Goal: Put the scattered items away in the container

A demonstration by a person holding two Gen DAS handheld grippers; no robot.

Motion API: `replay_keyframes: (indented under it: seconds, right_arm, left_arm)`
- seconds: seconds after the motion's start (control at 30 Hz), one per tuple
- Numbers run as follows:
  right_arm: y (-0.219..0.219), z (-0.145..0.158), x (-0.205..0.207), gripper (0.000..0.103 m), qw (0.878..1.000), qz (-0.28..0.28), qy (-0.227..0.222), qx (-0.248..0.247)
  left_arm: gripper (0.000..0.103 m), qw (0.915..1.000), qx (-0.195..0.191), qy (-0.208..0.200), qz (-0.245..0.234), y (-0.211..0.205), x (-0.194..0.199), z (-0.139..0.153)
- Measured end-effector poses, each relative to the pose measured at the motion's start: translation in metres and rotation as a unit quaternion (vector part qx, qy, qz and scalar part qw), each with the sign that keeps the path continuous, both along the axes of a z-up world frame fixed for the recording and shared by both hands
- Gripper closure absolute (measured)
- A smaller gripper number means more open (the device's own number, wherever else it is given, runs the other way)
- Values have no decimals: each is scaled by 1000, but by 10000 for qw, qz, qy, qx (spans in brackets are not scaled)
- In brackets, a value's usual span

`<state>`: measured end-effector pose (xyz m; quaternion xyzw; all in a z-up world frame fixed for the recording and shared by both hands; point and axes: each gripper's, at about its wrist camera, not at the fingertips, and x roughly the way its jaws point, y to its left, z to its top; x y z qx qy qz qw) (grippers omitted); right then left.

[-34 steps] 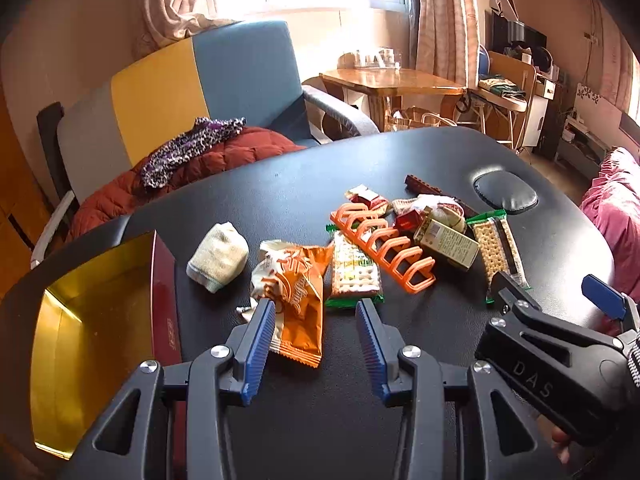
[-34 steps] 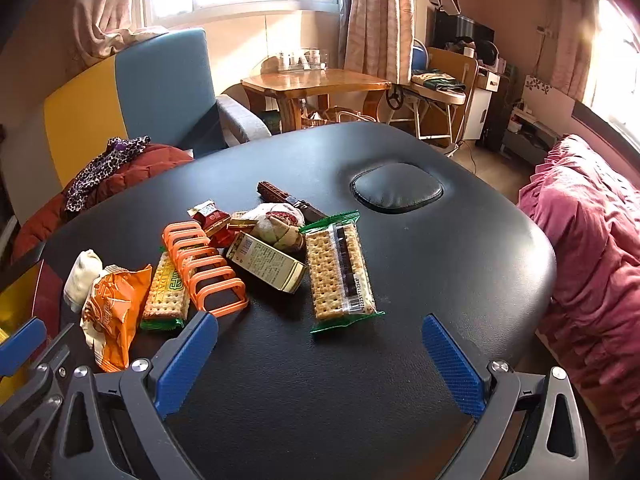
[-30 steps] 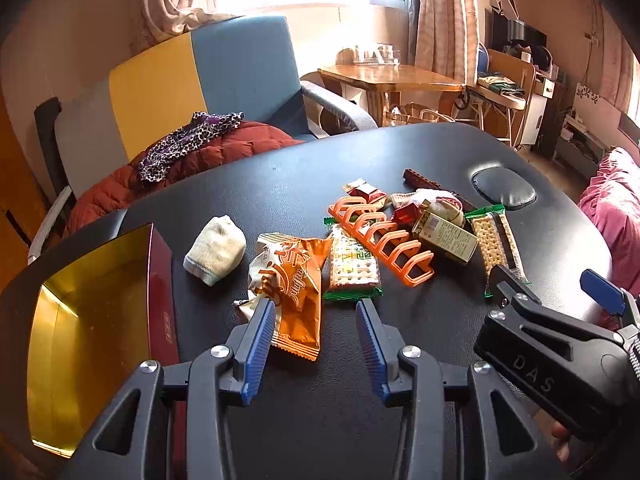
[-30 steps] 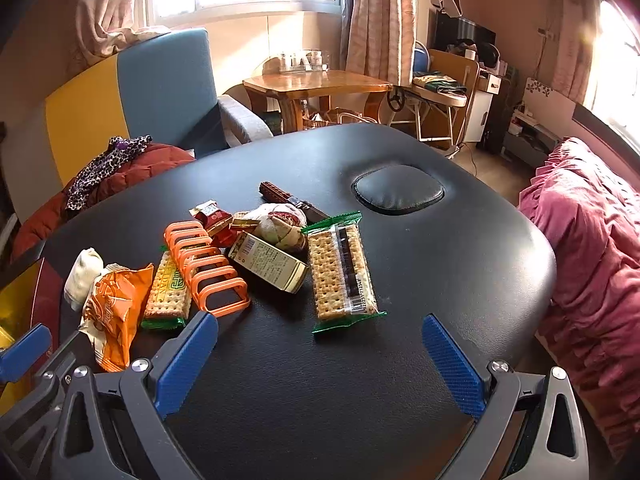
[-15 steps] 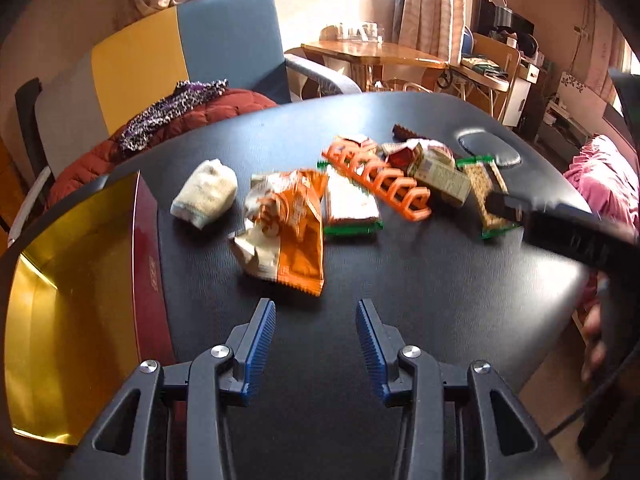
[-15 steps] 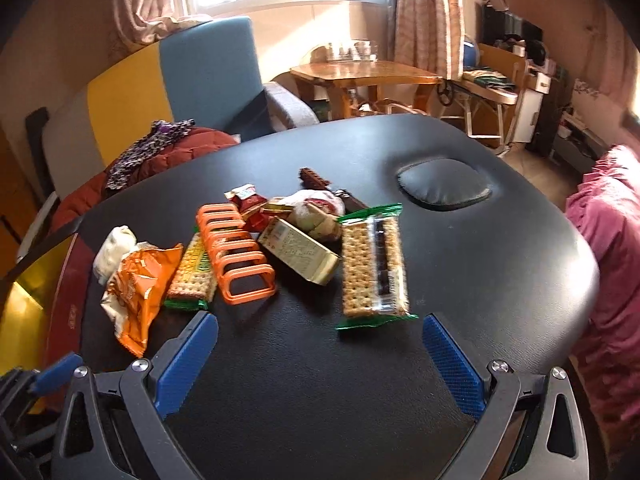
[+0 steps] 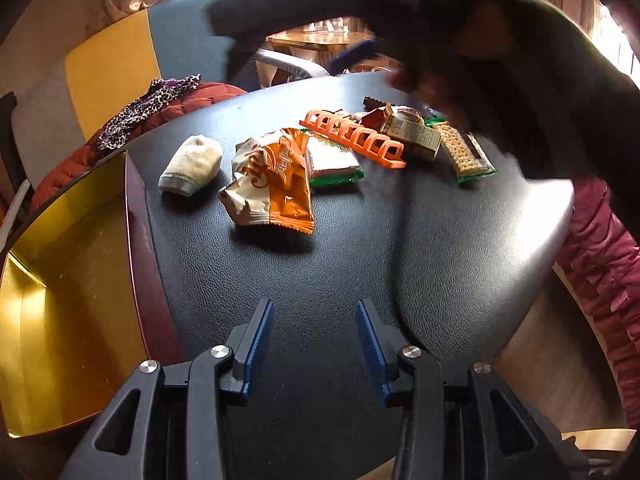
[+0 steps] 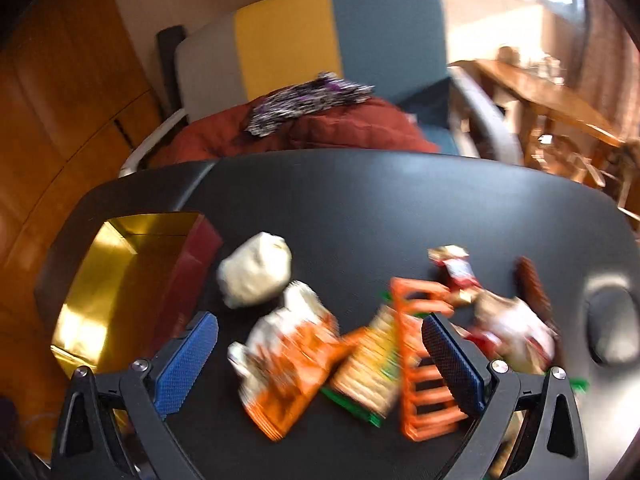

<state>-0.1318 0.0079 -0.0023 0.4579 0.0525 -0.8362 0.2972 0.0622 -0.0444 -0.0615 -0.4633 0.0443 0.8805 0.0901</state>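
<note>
A gold-lined container with a dark red wall [image 7: 132, 240] sits at the left of the black padded table [image 7: 320, 264]. Scattered beyond it are a rolled white cloth [image 7: 192, 164], an orange snack bag [image 7: 276, 176], a green cracker pack [image 7: 332, 160], an orange plastic rack [image 7: 352, 138], a small carton [image 7: 412, 136] and a second cracker pack [image 7: 464, 152]. My left gripper [image 7: 314, 340] is open over bare table, well short of them. My right gripper [image 8: 320, 364] is open wide, hovering above the snack bag [image 8: 292, 364] and rack [image 8: 420, 360]. The container [image 8: 120, 280] lies to its left.
A person's dark sleeve [image 7: 540, 92] sweeps blurred across the top right of the left wrist view. An armchair [image 8: 320, 40] holding a red jacket [image 8: 320, 128] stands behind the table. Red wrappers [image 8: 456, 268] and a chocolate bar [image 8: 532, 284] lie far right. A pink cloth [image 7: 600, 240] hangs past the right edge.
The right gripper has swung left and forward, from facing the crackers to hovering over the snack bag and rack. The left gripper has drawn back from the items. Nothing has been taken hold of.
</note>
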Motion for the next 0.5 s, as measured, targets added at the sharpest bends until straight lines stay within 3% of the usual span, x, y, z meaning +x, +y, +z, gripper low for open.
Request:
replay_keyframes:
  seconds: [0.33, 0.5]
  right_arm:
    - [-113, -34, -55, 0, 9937, 855, -257, 674]
    - [-126, -57, -65, 1, 9915, 932, -484, 773]
  left_arm:
    - [60, 9999, 78, -60, -26, -12, 2, -1]
    - [60, 9998, 145, -145, 0, -18, -1, -5]
